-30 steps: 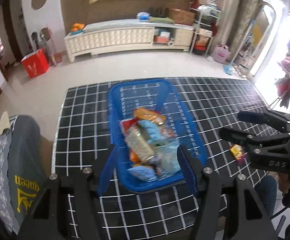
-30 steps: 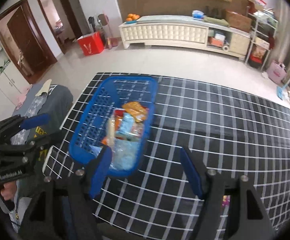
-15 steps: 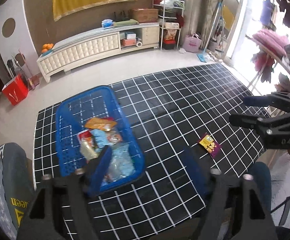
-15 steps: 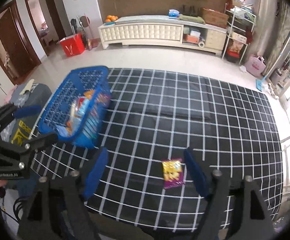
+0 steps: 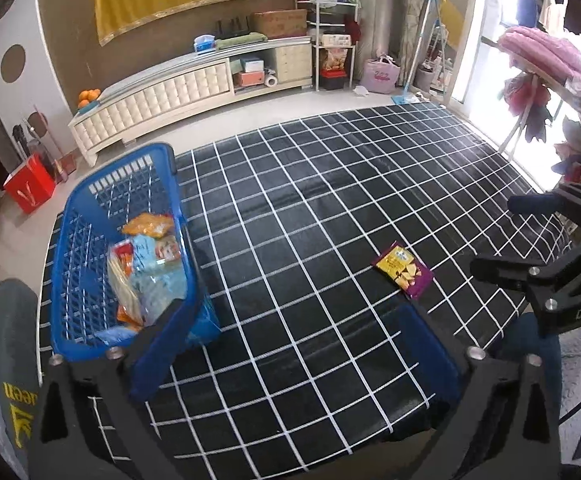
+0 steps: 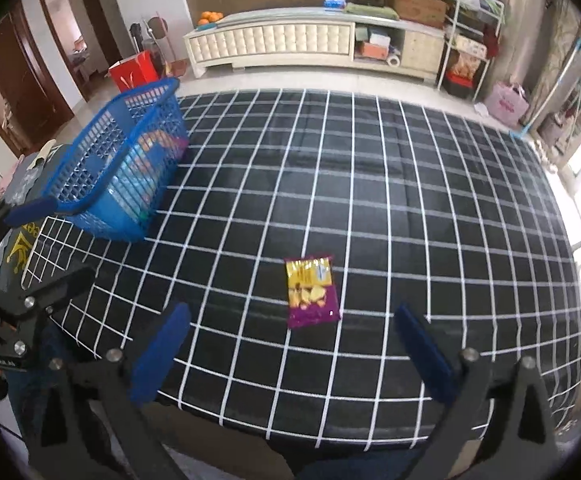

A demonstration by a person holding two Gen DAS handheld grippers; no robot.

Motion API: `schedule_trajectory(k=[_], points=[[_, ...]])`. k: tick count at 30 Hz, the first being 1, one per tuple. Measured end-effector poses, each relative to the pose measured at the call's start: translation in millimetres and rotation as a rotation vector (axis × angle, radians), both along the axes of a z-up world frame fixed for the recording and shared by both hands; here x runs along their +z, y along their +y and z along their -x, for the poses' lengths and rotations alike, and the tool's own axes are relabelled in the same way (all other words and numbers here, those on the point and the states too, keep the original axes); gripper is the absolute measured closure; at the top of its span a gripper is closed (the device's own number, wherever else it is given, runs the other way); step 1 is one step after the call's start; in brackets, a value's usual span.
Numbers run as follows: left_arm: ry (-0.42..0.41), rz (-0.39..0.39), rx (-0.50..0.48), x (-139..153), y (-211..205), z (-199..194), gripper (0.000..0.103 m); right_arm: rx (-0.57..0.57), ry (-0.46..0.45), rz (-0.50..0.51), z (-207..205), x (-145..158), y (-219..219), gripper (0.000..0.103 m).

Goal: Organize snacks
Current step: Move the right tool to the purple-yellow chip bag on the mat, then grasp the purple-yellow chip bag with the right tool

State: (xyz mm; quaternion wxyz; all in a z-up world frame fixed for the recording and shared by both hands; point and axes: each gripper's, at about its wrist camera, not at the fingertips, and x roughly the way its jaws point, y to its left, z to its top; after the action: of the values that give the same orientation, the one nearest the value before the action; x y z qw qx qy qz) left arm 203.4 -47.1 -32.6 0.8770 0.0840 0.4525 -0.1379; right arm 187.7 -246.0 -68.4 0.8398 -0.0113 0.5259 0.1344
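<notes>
A purple-and-yellow snack packet [image 6: 312, 292] lies flat on the black grid-patterned worktop [image 6: 370, 184], low in the right wrist view. The right gripper [image 6: 290, 348] and left gripper [image 5: 290, 344] are opening their jaws wide, both empty. The blue basket [image 5: 70, 264] of snacks sits at left.

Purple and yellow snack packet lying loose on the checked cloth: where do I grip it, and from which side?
The snack packet lies flat, so probably come from above with the right hand-held gripper, whose jaws are opening with nothing between them. Pinch across its narrow width, near the nearer purple end.
</notes>
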Motion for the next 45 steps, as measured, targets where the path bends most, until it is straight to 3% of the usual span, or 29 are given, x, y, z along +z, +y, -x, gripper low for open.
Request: schedule_trajectory(k=[6,11,16,20,24,30,36,41,44,45], points=[[-0.013,-0.026,0.064,-23,-9,11,0.0,-0.03,0.005,0.024,4,-24,-12,0.0],[-0.001,0.004,0.143,-44,-7,19,0.0,0.013,-0.014,0.066,8,-39,-8,0.0],[0.095,0.084,0.197,-78,-2,14,0.0,0.034,0.041,0.066,-2,-64,-6,0.0],[0.093,0.043,0.235,-98,-4,8,0.0,0.022,0.073,0.076,-14,-84,-6,0.0],[0.13,0.054,0.239,-113,-7,-1,0.0,0.014,0.1,0.045,-24,-96,-7,0.0],[0.175,0.053,0.241,-124,-12,-13,0.0,0.034,0.096,0.081,-37,-108,-6,0.0],[0.176,0.043,0.238,-132,-17,-23,0.0,0.062,0.071,0.089,-51,-115,2,0.001],[0.188,0.05,0.248,-139,-18,-28,0.0,0.102,0.066,0.113,-54,-122,11,0.018],[0.18,0.045,0.244,-139,-16,-26,0.0,0.12,0.039,0.105,-50,-120,16,0.034],[0.175,0.041,0.244,-139,-16,-27,0.0,0.118,0.031,0.104,-49,-120,22,0.044]])
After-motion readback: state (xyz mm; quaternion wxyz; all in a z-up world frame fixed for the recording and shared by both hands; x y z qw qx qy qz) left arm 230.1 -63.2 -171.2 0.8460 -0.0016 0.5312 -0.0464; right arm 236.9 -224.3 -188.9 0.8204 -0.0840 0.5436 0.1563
